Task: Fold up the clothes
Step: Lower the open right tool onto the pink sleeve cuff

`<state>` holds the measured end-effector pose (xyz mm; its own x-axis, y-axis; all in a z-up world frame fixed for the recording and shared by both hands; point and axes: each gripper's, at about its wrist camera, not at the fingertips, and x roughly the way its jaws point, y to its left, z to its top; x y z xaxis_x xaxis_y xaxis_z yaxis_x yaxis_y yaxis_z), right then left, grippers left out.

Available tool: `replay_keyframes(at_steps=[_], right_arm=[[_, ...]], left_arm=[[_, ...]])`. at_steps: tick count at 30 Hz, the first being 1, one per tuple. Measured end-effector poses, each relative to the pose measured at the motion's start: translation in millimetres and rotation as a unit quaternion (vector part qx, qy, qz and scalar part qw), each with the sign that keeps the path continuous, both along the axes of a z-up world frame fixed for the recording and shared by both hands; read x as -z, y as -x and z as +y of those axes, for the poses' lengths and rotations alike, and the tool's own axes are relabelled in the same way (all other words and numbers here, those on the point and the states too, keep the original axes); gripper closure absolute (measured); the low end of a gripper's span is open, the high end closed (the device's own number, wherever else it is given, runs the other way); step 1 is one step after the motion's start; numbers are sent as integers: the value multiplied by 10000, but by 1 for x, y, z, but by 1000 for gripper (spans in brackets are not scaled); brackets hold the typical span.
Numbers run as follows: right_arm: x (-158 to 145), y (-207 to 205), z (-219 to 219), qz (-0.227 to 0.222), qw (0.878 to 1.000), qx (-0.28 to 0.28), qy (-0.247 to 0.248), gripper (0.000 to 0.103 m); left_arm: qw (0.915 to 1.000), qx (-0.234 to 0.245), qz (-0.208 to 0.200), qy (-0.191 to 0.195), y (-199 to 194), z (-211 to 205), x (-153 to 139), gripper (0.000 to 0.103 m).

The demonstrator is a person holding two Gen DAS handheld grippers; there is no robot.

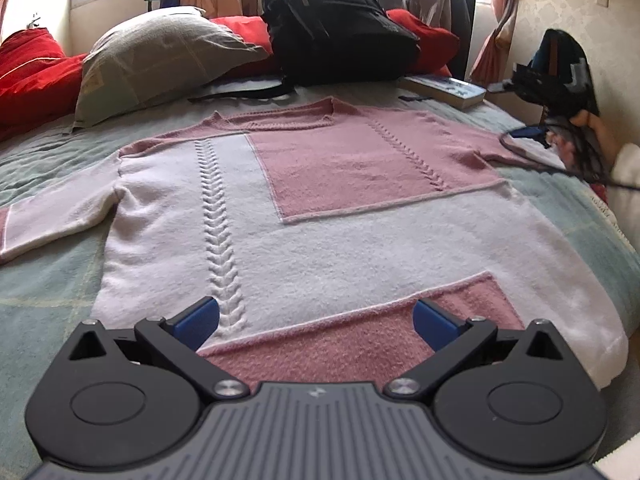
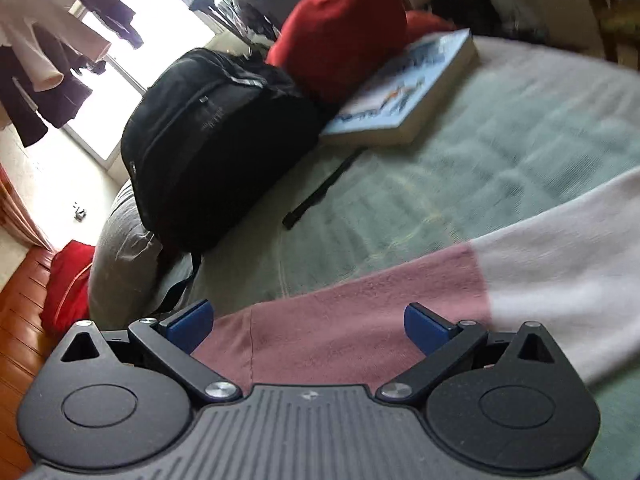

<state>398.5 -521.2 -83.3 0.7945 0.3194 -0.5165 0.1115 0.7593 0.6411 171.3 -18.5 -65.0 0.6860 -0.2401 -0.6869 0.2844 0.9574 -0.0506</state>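
Pink-and-white knitted sweater (image 1: 320,216) flat on my bed (image 1: 52,280), collar far; left claw (image 1: 316,320) released over hem, right claw (image 2: 310,326) released over sleeve (image 2: 400,300).

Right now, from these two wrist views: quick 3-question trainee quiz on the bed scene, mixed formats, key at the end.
1. True or false: the left tool is shut on the sweater.
2. Multiple choice: the book lies next to which item? A) grey pillow B) black backpack C) window
3. Fill in: the right tool is open over the sweater's pink and white ____.

Key
1. False: its jaws stand open above the hem.
2. B
3. sleeve
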Motion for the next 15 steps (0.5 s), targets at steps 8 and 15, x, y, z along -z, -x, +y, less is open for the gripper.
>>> replay_keyframes(at_steps=[8, 15], right_arm=[[15, 19, -46, 185, 9969, 621, 452, 0], [-4, 51, -61, 289, 9920, 988, 733, 0]], left_arm=[[9999, 69, 118, -87, -9, -11, 9, 1], [9994, 297, 53, -155, 0, -23, 6, 1]])
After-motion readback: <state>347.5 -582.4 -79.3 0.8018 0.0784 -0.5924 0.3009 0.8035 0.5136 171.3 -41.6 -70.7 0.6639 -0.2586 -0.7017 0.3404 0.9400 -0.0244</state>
